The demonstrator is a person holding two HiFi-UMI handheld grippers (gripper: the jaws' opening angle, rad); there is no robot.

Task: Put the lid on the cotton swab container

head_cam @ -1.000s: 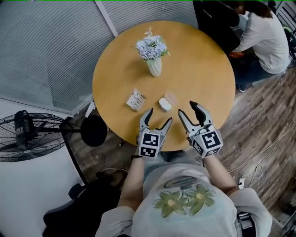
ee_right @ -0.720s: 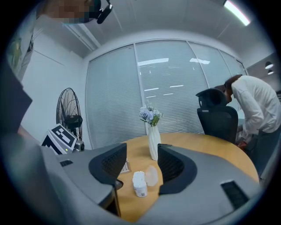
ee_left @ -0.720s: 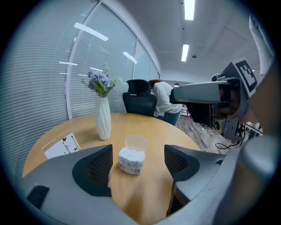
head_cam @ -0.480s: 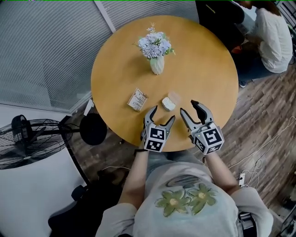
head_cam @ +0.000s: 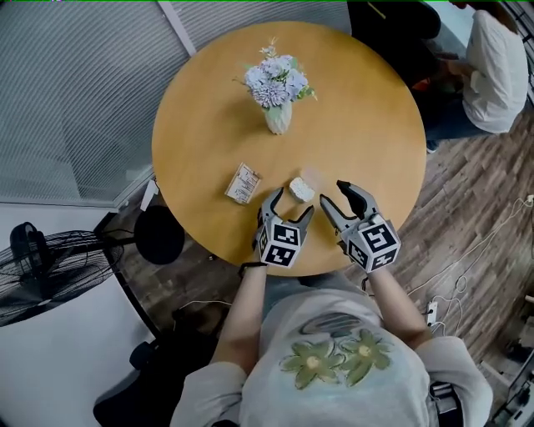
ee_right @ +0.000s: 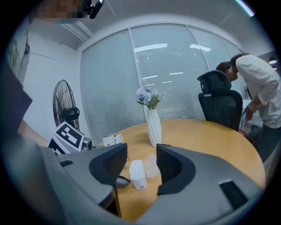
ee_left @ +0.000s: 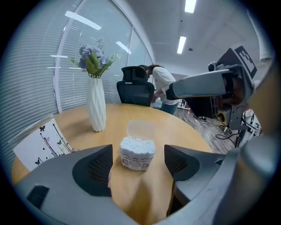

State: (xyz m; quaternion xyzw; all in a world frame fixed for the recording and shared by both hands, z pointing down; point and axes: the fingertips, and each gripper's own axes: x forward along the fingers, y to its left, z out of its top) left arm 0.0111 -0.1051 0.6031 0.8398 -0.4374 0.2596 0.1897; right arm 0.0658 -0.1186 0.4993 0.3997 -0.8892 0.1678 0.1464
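Observation:
The cotton swab container (head_cam: 299, 190) stands open on the round wooden table (head_cam: 209, 108), packed with white swabs. Its clear lid (head_cam: 310, 175) lies just behind it, touching or nearly so. My left gripper (head_cam: 292, 205) is open right in front of the container, which shows between its jaws as a white tub (ee_left: 137, 152) with the lid (ee_left: 140, 130) beyond. My right gripper (head_cam: 334, 195) is open to the right of both. Through its jaws I see the container (ee_right: 137, 173) and the lid (ee_right: 151, 165) side by side. Neither gripper touches anything.
A white vase of pale flowers (head_cam: 278, 115) stands further back on the table. A small printed card (head_cam: 243, 183) lies left of the container. A person (head_cam: 492, 62) and a black chair (head_cam: 392, 25) are at the far right, a floor fan (head_cam: 37, 267) at the left.
Both grippers have moved forward and closer to the container. The left one now sits just before it. Both stay open.

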